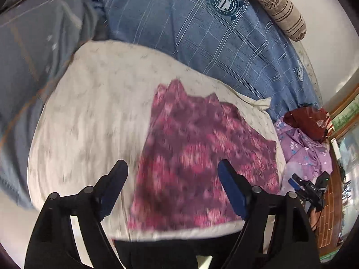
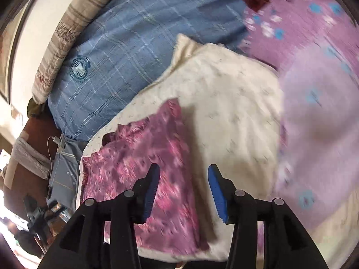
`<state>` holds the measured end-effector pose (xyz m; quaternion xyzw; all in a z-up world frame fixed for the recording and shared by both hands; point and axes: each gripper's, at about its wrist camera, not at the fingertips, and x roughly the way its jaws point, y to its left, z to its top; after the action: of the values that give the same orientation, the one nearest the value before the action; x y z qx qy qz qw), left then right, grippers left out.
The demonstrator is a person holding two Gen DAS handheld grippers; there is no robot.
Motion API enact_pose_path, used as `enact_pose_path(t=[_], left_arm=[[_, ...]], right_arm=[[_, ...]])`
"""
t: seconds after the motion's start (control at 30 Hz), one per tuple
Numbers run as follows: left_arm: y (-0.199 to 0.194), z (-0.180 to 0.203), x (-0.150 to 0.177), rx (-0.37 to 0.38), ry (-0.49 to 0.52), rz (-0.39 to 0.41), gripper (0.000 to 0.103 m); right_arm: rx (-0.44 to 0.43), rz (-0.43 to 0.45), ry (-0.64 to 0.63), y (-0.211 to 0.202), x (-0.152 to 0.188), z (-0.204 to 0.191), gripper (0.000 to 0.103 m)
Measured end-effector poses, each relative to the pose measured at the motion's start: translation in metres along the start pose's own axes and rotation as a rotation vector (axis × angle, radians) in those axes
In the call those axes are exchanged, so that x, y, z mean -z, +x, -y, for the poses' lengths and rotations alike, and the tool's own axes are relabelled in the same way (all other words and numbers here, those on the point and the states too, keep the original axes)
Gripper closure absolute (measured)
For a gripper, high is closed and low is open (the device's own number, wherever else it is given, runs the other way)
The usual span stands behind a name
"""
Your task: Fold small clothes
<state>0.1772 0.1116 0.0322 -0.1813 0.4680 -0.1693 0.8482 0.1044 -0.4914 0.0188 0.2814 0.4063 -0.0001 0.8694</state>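
Observation:
A small pink and purple patterned garment (image 1: 197, 152) lies flat on a cream pillow (image 1: 94, 112). It also shows in the right wrist view (image 2: 143, 157), on the left part of the same pillow (image 2: 228, 112). My left gripper (image 1: 172, 168) is open and empty, hovering over the garment's near left part. My right gripper (image 2: 184, 172) is open and empty, above the garment's right edge. The other gripper (image 1: 307, 188) shows small at the right in the left wrist view.
A blue checked bedsheet (image 1: 202, 33) covers the bed behind the pillow. A striped bolster (image 1: 276, 4) lies along the wall. A lilac flowered cloth (image 2: 314, 89) and a dark red cloth (image 1: 309, 121) are piled to the right of the pillow.

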Motion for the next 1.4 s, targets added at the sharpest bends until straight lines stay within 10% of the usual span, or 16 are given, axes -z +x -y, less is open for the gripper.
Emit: enact_pose_path(t=[0.23,0.5,0.53,0.57,0.63,0.9,1.13,1.3,1.4], left_arm=[[0.095,0.012,-0.075,-0.042,-0.034,-0.121,0.02],[0.148,0.02,-0.076,-0.154,0.05,-0.171,0.021],[0.152,0.021,-0.075,-0.163,0.061,-0.167,0.026],[0.154,0.022,-0.076,-0.164,0.074,-0.155,0.061],[0.155,0.024,-0.08,-0.182,0.08,-0.155,0.098],[0.117,-0.004,-0.108,-0.093,-0.09,0.02,0.098],[0.182,-0.018,-0.105,-0.217,-0.109,-0.105,0.097],[0.162,-0.021,-0.108,-0.174,-0.151,-0.084,0.096],[0.133,-0.022,-0.104,-0.145,-0.131,-0.076,0.072]], right_arm=[[0.035,-0.044,-0.005,0.075,-0.04,-0.023,0.05],[0.116,-0.066,-0.09,0.12,-0.051,-0.031,0.057],[0.133,-0.053,-0.116,0.122,-0.05,-0.034,0.08],[0.155,-0.045,-0.145,0.123,-0.051,-0.037,0.093],[0.147,-0.026,-0.163,0.117,-0.056,-0.043,0.094],[0.027,0.161,-0.22,0.075,-0.089,-0.075,0.097],[0.134,-0.044,-0.067,0.163,-0.083,-0.025,0.095],[0.111,0.002,-0.053,0.132,-0.082,-0.025,0.087],[0.106,0.041,-0.063,0.096,-0.075,-0.024,0.082]])
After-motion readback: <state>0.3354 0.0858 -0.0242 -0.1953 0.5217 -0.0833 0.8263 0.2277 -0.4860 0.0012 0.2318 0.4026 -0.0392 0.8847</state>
